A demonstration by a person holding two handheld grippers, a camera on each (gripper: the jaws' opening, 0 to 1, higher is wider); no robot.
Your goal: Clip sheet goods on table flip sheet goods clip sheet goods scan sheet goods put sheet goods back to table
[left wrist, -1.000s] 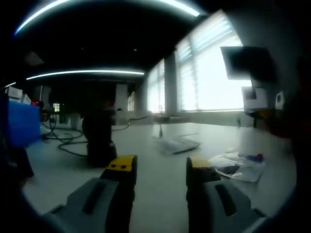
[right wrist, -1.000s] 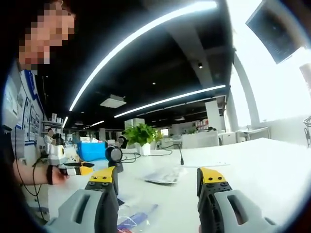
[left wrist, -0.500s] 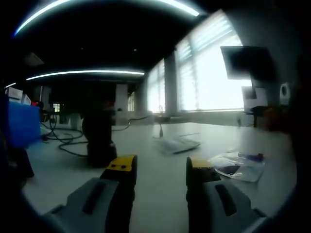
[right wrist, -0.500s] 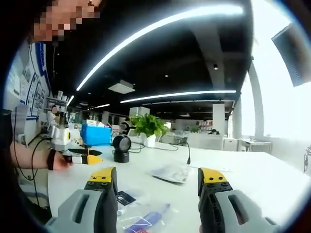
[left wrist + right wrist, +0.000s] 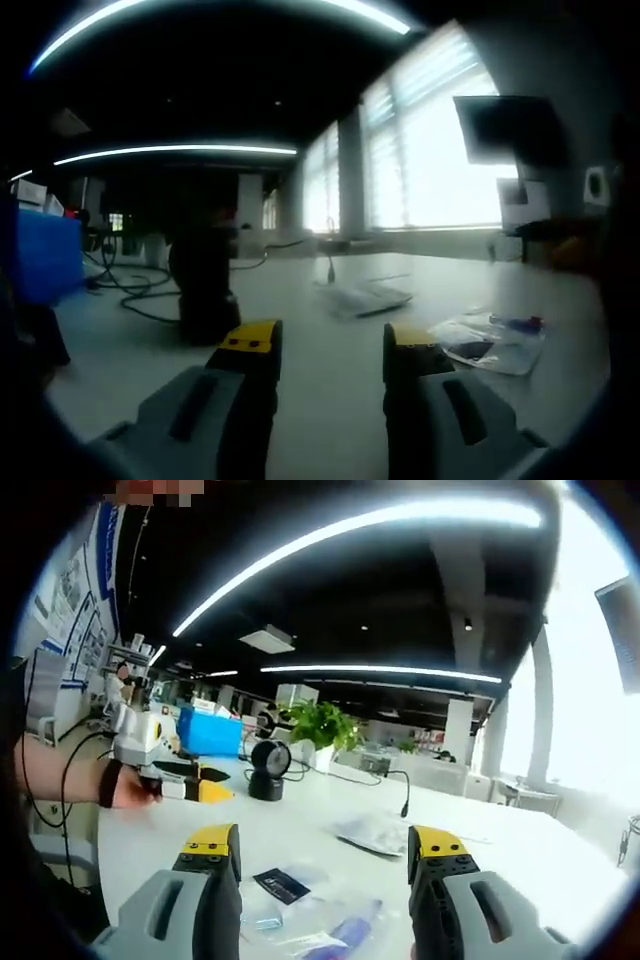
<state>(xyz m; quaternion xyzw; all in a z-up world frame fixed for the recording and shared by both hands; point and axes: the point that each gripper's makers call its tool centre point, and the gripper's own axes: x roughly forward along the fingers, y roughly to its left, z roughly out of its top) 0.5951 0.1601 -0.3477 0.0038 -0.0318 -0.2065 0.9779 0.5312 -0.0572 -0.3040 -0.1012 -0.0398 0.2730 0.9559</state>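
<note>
My left gripper is open low over the white table, with nothing between its yellow-tipped jaws. To its right lies a clear plastic bag with a dark card and a blue item inside. A second flat packet lies farther back. My right gripper is open too, above the same clear bag. The flat packet sits beyond it. A hand holds the left gripper at the table's left side.
A black scanner on a stand rises just ahead of the left gripper, and the scanner is also seen beside a blue box. A potted plant and cables lie behind it. A monitor hangs by bright windows.
The right gripper view has swung left and tilted down, so more of the table and the clear bag comes in. The left gripper view is unchanged. Both grippers stay open.
</note>
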